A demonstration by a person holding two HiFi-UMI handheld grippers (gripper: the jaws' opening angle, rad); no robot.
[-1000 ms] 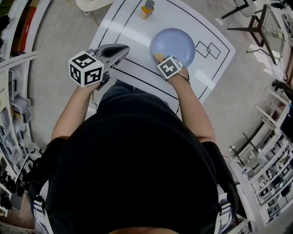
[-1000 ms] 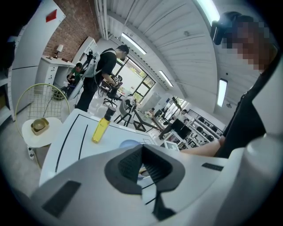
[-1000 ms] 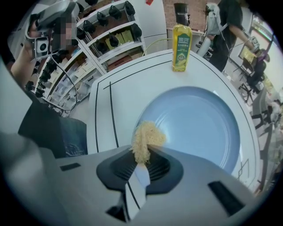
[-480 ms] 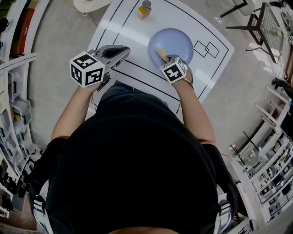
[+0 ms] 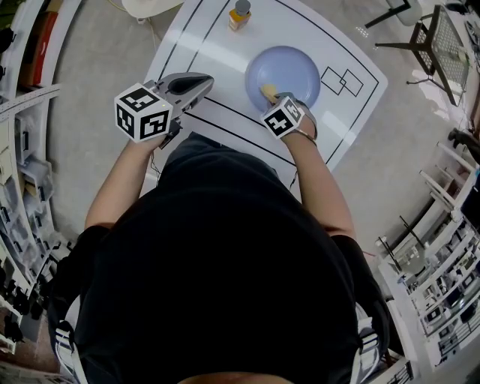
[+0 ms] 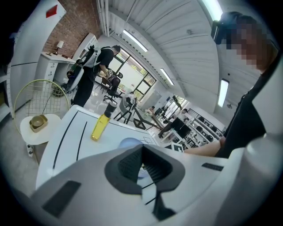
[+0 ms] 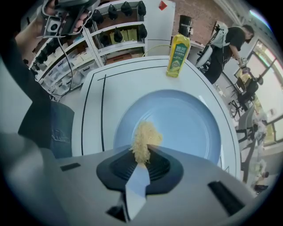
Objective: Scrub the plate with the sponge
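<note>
Plate (image 5: 291, 64) on table (image 5: 210, 52), right of centre. Sponge (image 5: 268, 91) over plate's near part. Bottle (image 5: 241, 15) far-left of plate. Left gripper (image 5: 204, 81) left of plate.

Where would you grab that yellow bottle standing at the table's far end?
Take the bottle around its yellow body, below the dark cap, coming in level from the person's side. It stands upright with bare table around it, and the body is its widest, straightest part.

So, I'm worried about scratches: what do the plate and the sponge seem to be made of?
The plate looks like smooth, pale blue glazed ceramic or plastic: it has an even colour and a soft sheen, but which of the two is not clear. The sponge, pinched in the right gripper, looks like soft pale yellow foam or fibre, with a rough, fuzzy outline.
</note>
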